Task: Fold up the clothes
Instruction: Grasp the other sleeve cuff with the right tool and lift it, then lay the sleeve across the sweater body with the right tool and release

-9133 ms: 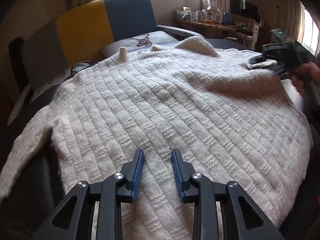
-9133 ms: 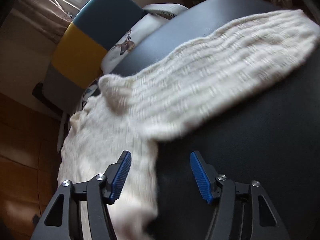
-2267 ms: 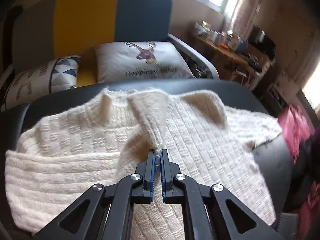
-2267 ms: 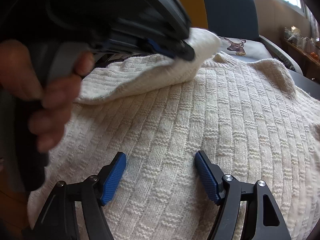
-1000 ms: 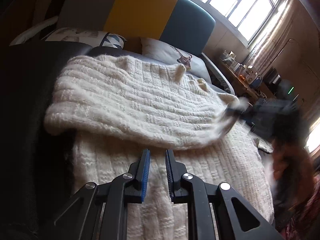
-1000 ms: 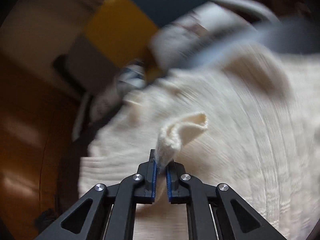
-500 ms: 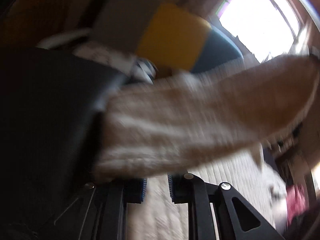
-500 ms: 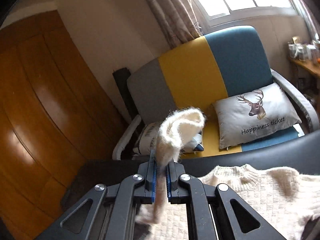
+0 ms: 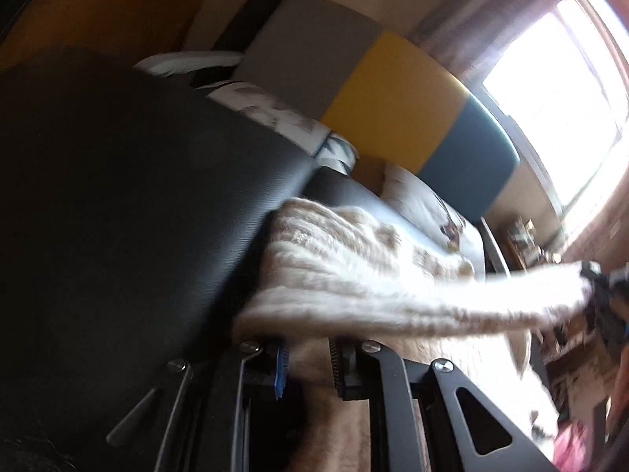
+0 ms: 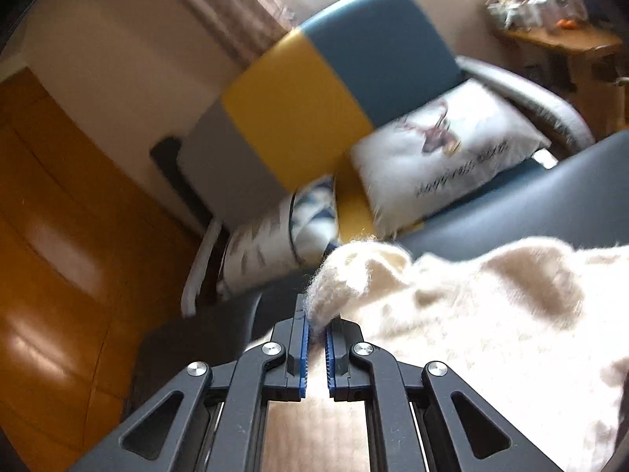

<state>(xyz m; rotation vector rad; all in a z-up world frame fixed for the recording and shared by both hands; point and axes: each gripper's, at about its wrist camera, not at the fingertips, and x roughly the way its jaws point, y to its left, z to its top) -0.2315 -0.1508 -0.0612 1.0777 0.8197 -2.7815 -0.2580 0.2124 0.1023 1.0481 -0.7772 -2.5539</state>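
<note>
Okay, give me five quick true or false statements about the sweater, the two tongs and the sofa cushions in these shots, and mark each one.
1. The right tongs are shut on a fold of the cream sweater. True.
2. The left tongs are clamped on the sweater. False: their fingers stand apart, the knit lying over them.
3. The sweater lies on a dark table. True.
4. The sofa back is plain red. False: it has grey, yellow and teal panels.
5. A deer cushion sits on the sofa. True.
</note>
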